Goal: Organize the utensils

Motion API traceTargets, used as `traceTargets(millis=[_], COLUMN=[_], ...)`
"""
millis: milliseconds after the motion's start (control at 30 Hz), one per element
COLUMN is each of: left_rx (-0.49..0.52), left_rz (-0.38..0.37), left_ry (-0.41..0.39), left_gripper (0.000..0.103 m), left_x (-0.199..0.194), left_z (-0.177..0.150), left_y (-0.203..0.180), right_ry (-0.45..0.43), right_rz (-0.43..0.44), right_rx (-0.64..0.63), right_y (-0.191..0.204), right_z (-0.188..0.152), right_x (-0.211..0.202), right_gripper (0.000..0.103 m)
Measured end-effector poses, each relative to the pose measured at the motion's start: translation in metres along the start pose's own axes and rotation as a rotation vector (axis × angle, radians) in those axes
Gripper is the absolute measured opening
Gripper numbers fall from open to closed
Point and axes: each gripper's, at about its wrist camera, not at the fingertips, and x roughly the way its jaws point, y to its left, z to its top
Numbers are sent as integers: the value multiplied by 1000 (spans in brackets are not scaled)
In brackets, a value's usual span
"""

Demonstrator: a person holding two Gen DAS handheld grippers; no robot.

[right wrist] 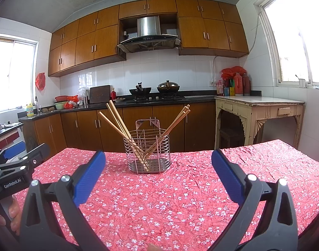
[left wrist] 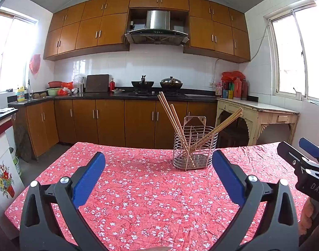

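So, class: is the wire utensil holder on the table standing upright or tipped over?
Upright. The wire utensil holder sits flat on the floral tablecloth, with chopsticks leaning out of its open top.

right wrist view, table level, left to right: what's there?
left gripper at the left edge → right gripper's left finger → wire utensil basket holding chopsticks → right gripper's right finger. All over the floral tablecloth.
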Motion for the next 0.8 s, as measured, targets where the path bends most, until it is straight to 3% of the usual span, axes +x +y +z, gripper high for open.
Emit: traceTargets(millis=[800], left_rx=[-4], left_rz=[-3], left_ry=[0], left_gripper=[101], left_x=[-1], left_z=[-1], left_y=[-2], right_ry=[-1], right_rz=[-1], right_rx=[4], right_y=[-1], right_z=[1], right_x=[-1], right_gripper=[99])
